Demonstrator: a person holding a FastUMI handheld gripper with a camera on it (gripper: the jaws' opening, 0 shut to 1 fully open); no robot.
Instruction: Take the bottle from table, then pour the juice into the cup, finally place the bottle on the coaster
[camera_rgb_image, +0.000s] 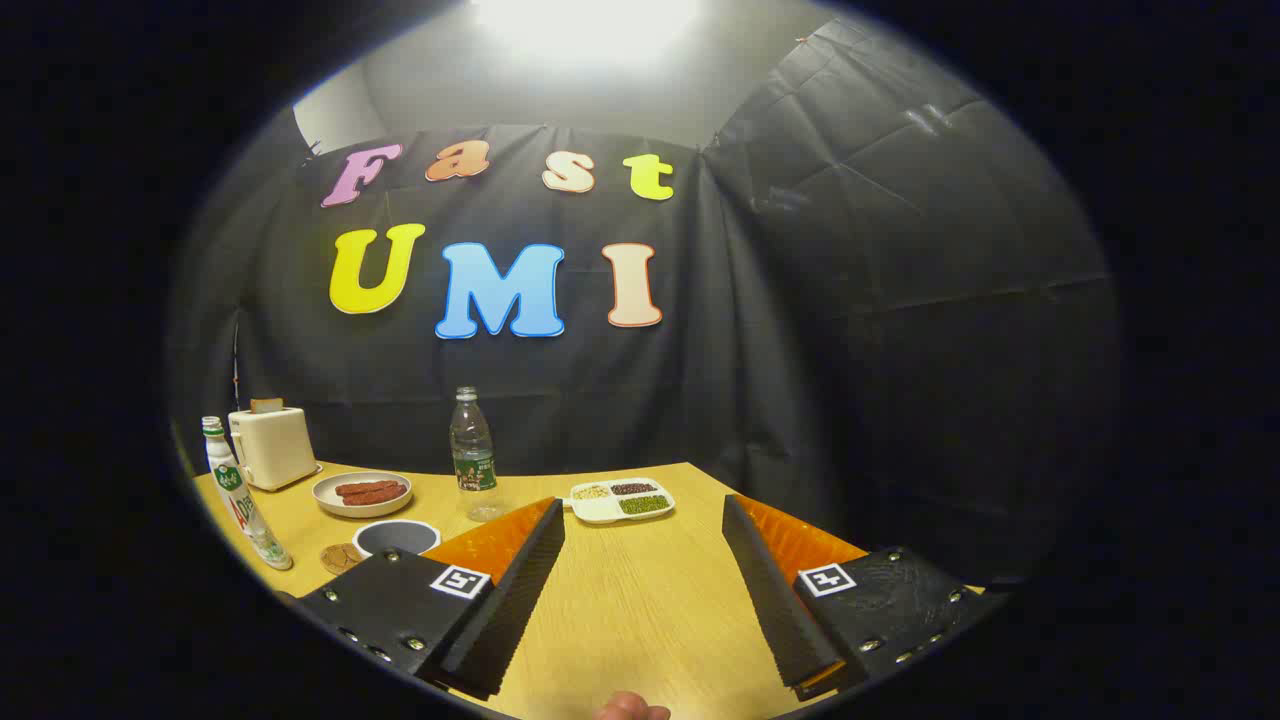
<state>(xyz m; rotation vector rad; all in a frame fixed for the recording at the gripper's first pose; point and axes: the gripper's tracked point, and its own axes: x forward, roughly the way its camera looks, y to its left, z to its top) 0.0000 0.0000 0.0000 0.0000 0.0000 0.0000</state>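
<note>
My gripper (642, 525) is open above the wooden table (640, 610), with nothing between its black ribbed fingers (520, 580). A white and green labelled bottle (238, 495) stands at the table's far left, well beyond the left finger. A clear bottle with a green label (473, 450) stands upright at the back edge, ahead of the left finger. A white-rimmed cup with a dark inside (396, 536) sits just past the left finger. Beside it on the left lies a round brown coaster (340, 557).
A cream toaster (272, 445) stands at the back left. Next to it is a plate of sausages (362, 492). A white divided tray of beans (621, 500) lies ahead between the fingers. A person's fingertip (630, 708) shows by the table's near edge.
</note>
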